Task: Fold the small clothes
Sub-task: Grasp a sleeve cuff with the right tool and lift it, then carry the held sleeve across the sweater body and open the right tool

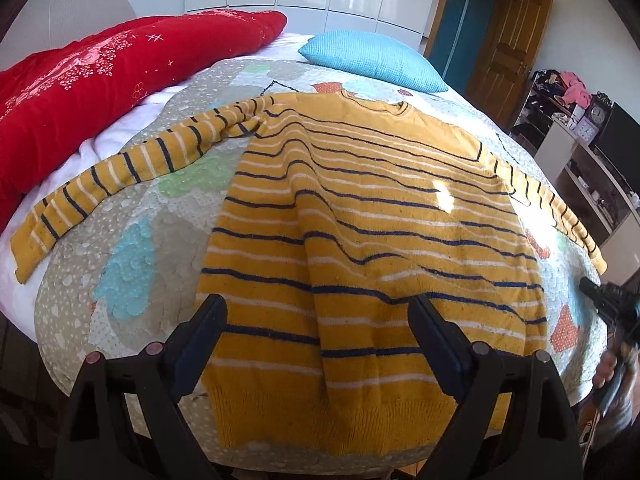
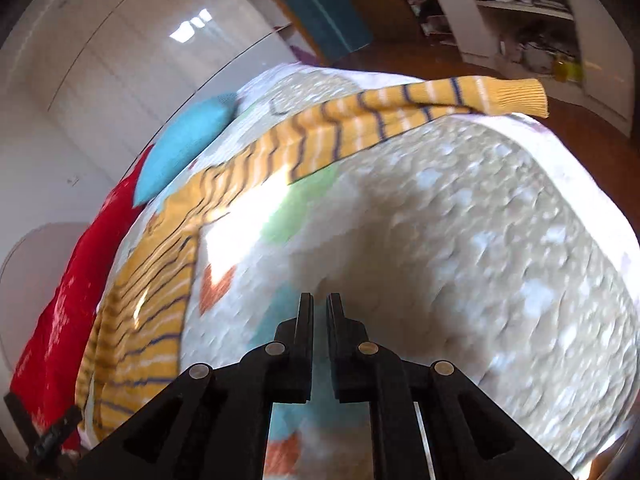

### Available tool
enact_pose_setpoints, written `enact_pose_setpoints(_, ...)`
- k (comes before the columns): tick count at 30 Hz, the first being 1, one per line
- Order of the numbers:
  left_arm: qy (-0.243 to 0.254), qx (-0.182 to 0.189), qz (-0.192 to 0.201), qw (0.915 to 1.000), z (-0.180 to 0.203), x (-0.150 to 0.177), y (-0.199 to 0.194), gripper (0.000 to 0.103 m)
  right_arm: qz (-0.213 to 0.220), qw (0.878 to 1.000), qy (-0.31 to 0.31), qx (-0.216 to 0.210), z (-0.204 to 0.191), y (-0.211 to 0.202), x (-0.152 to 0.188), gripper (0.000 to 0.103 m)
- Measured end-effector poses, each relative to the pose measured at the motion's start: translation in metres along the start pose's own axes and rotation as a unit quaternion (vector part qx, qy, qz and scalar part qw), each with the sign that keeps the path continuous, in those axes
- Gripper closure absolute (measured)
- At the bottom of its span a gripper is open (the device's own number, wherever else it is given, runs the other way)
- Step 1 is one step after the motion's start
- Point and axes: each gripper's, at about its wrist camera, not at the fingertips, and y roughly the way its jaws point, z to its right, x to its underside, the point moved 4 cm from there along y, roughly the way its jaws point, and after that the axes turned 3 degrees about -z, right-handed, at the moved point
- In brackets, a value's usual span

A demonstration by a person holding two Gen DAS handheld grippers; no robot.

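A mustard yellow sweater [image 1: 372,216] with navy and white stripes lies flat on the bed, neck at the far side, both sleeves spread out. My left gripper [image 1: 318,312] is open and empty, hovering over the sweater's hem near the bed's front edge. My right gripper [image 2: 320,300] is shut and empty above bare bedspread, to the right of the sweater's body [image 2: 140,312]. The right sleeve [image 2: 400,120] reaches to the bed's far edge in that blurred view. The right gripper also shows at the right edge of the left wrist view [image 1: 612,304].
A patterned grey quilt [image 1: 132,280] covers the bed. A red duvet [image 1: 80,92] lies at the left and a blue pillow [image 1: 376,60] at the far side. White shelves [image 1: 592,168] with clutter and a wooden door [image 1: 508,40] stand to the right.
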Motion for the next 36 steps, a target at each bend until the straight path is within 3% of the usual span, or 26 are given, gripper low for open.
enact_pose_setpoints(5,0.009,-0.006,-0.025,0.9996,0.008,0.003,0.018,0.012,0.023,0.997,0.075,-0.003,0.036,0.029,-0.074,0.091)
enact_pose_setpoints(6,0.009,-0.006,-0.029,0.9995,0.009,0.003,0.021,0.012,0.026,0.996,0.081,-0.002,0.041,0.035,-0.086,0.086)
enact_pose_setpoints(9,0.016,-0.006,-0.038,0.9991,0.017,0.003,0.028,0.012,0.032,0.993,0.116,-0.010,0.054,0.051,-0.112,0.085)
enact_pose_setpoints(13,0.029,-0.005,-0.034,0.9990,0.026,0.000,0.028,0.012,0.051,0.981,0.183,-0.039,0.066,0.059,-0.129,0.086)
enact_pose_setpoints(16,0.028,0.003,-0.032,0.9991,0.028,-0.003,0.027,0.012,0.052,0.972,0.220,-0.067,0.073,0.060,-0.134,0.094)
enact_pose_setpoints(19,0.024,0.009,-0.024,0.9994,0.024,-0.004,0.022,0.012,0.059,0.970,0.222,-0.075,0.067,0.048,-0.140,0.096)
enact_pose_setpoints(21,0.016,0.012,-0.016,0.9997,0.016,-0.004,0.018,0.012,0.071,0.977,0.191,-0.064,0.049,0.033,-0.145,0.096)
enact_pose_setpoints(25,-0.017,0.022,-0.016,0.9995,-0.005,-0.002,0.014,0.012,0.081,0.991,0.096,-0.055,-0.030,0.016,-0.155,0.096)
enact_pose_setpoints(29,-0.051,0.040,-0.001,0.9979,-0.028,0.002,-0.001,0.012,0.057,0.995,-0.040,-0.072,-0.162,0.031,-0.147,0.096)
enact_pose_setpoints(32,-0.067,0.041,0.018,0.9968,-0.046,0.005,-0.016,0.012,0.029,0.983,-0.167,-0.073,-0.274,0.063,-0.109,0.096)
enact_pose_setpoints(36,-0.084,0.031,0.038,0.9953,-0.074,0.009,-0.030,0.012,-0.025,0.951,-0.295,-0.087,-0.388,0.127,-0.023,0.096)
